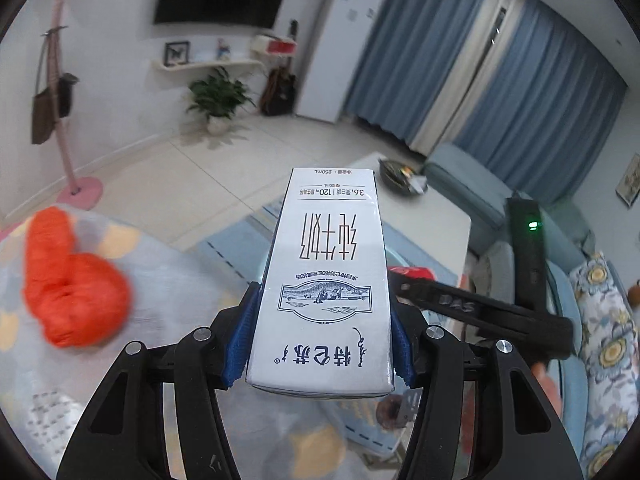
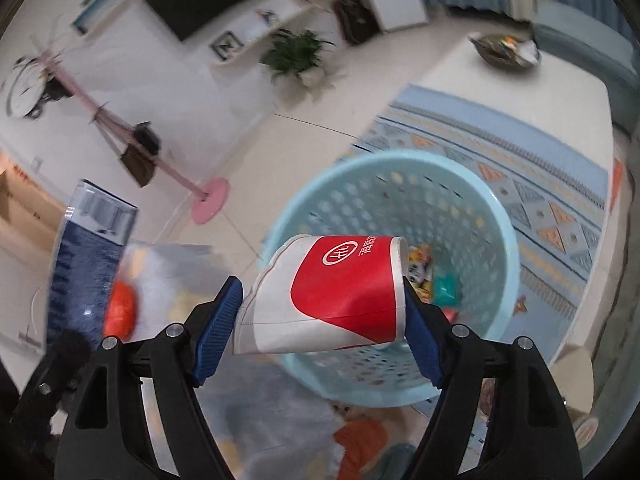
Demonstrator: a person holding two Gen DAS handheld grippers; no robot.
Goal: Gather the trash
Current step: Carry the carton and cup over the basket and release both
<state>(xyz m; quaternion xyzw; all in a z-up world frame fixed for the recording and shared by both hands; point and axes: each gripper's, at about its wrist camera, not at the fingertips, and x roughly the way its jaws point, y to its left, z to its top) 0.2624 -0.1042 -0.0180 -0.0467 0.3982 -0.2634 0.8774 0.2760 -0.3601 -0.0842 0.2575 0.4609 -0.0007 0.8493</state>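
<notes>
My left gripper (image 1: 320,344) is shut on a white milk carton (image 1: 324,280) with blue print, held up in the air; the carton also shows at the left of the right wrist view (image 2: 88,256). My right gripper (image 2: 320,320) is shut on a crushed red and white paper cup (image 2: 332,296), held sideways just above the near rim of a light blue perforated trash basket (image 2: 492,216). Several bright wrappers (image 2: 432,280) lie in the basket's bottom. An orange plastic bag (image 1: 68,284) lies on a patterned cloth at the left.
A white table (image 2: 532,92) with a dark bowl (image 2: 504,52) stands behind the basket on a blue patterned rug (image 2: 540,184). A pink coat stand (image 1: 80,192), a potted plant (image 1: 218,100) and a blue sofa (image 1: 480,188) stand around the room.
</notes>
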